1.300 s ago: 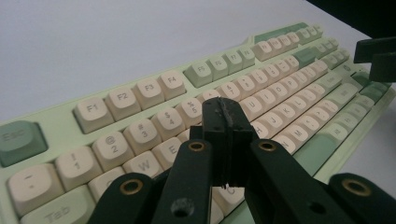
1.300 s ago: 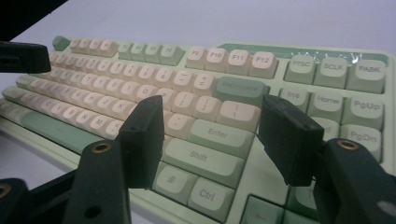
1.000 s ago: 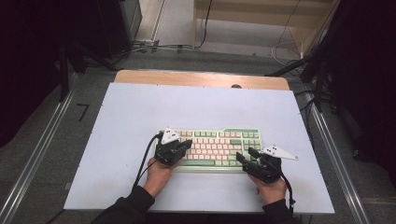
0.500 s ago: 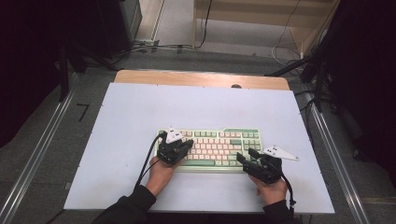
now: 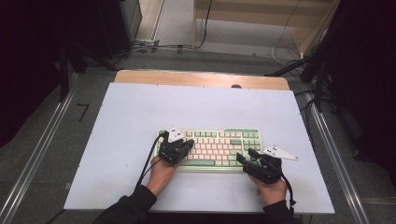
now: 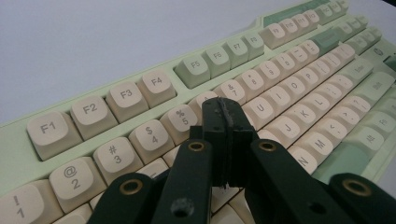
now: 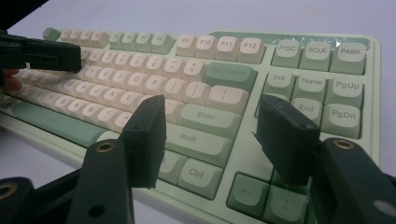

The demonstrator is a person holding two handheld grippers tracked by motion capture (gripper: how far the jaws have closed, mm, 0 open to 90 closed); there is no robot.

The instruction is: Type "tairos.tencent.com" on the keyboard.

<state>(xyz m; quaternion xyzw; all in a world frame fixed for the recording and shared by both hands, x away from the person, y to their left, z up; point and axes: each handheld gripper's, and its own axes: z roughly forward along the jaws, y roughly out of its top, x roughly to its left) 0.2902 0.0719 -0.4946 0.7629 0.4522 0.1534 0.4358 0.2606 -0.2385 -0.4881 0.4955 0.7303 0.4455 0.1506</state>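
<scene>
Left gripper [image 6: 224, 135] closed over keyboard [image 5: 219, 140]; right gripper [image 7: 210, 140] jaws apart.

Black left gripper [image 5: 185, 145] and right gripper [image 5: 246, 157] with brass-coloured rivets, grey three-cornered top plates, trailing black cables; the person wears dark sleeves [image 5: 126, 210]

pale blue-white surface [image 5: 140, 116] with a wooden strip [image 5: 201, 78] at its far edge; beyond, grey floor [image 5: 224, 44], loose cables [image 5: 156, 46], a light wooden bench [image 5: 261, 9].
</scene>
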